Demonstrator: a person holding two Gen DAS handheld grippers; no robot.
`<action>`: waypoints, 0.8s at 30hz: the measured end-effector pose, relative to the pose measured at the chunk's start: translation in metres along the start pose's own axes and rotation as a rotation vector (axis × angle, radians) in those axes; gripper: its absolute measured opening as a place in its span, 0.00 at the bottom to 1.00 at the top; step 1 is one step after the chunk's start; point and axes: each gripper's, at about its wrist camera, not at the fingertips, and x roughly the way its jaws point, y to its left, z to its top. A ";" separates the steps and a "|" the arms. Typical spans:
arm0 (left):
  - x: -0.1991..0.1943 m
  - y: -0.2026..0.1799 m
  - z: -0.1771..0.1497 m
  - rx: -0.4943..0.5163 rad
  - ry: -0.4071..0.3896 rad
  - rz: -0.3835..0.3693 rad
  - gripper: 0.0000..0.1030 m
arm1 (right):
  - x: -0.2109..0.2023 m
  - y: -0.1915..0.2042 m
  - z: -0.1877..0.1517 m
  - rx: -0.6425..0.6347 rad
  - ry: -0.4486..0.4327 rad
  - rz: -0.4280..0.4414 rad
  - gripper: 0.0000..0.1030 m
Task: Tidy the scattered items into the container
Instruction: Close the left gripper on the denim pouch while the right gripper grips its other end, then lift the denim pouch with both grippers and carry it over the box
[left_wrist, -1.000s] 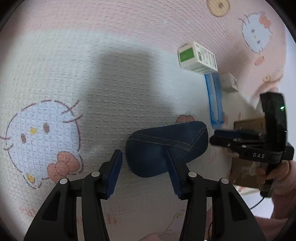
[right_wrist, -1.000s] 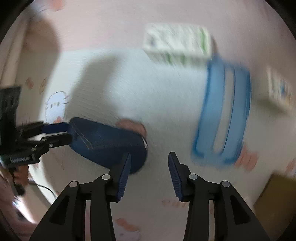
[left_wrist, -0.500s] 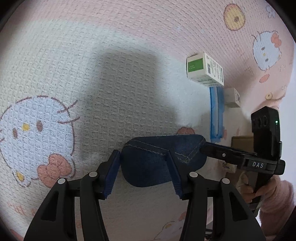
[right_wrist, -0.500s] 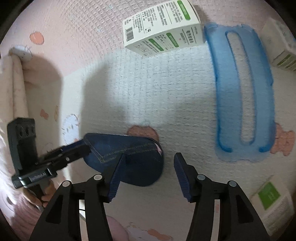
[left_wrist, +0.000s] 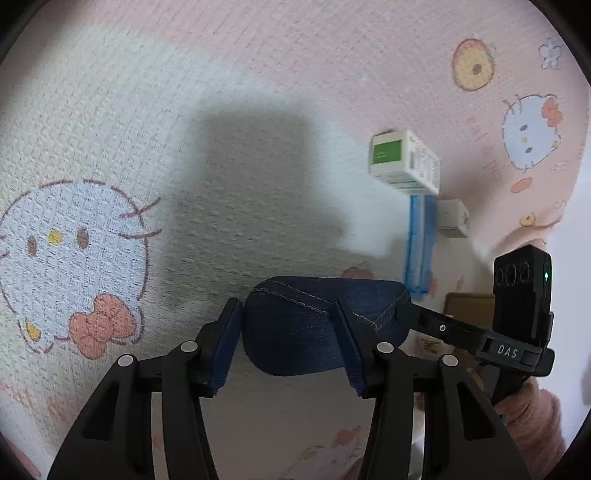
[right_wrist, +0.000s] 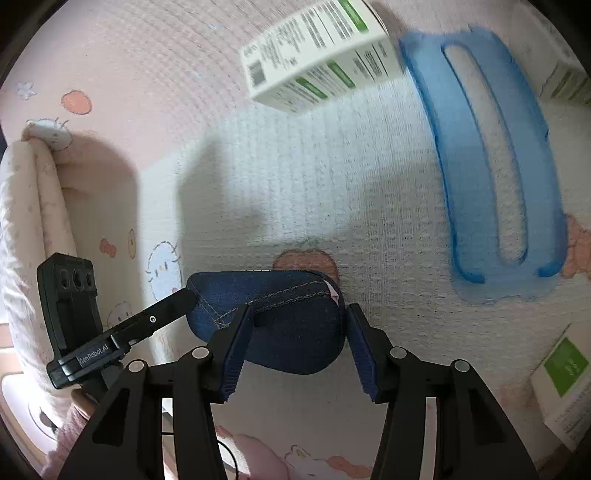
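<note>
A dark blue denim pouch (left_wrist: 317, 325) is held up above a pink cartoon-print blanket. My left gripper (left_wrist: 288, 343) straddles one end of it, fingers touching its sides. My right gripper (right_wrist: 295, 343) straddles the other end (right_wrist: 288, 332) the same way. Each gripper shows in the other's view: the right gripper (left_wrist: 402, 314) at the pouch's right end, the left gripper (right_wrist: 188, 295) at its left end. A blue plastic frame (right_wrist: 491, 177) and a white-and-green box (right_wrist: 317, 59) lie on the blanket beyond.
A second white-and-green box (right_wrist: 565, 373) lies at the right edge, and a small box (left_wrist: 452, 218) sits beside the blue frame (left_wrist: 419, 243). A brown cardboard box (left_wrist: 469, 306) sits behind the right gripper. A folded blanket edge (right_wrist: 33, 206) rises at the left.
Both grippers have closed in around the denim pouch from opposite ends and it has risen off the blanket. The right wrist view has swung towards the boxes.
</note>
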 end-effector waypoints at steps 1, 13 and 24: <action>-0.003 -0.005 0.001 0.006 -0.009 -0.007 0.52 | -0.006 0.004 0.000 -0.014 -0.012 0.000 0.48; -0.072 -0.120 -0.009 0.187 -0.137 -0.107 0.51 | -0.140 0.035 -0.025 -0.114 -0.271 0.000 0.48; -0.070 -0.282 -0.074 0.399 -0.083 -0.201 0.52 | -0.284 -0.013 -0.126 -0.133 -0.480 -0.020 0.48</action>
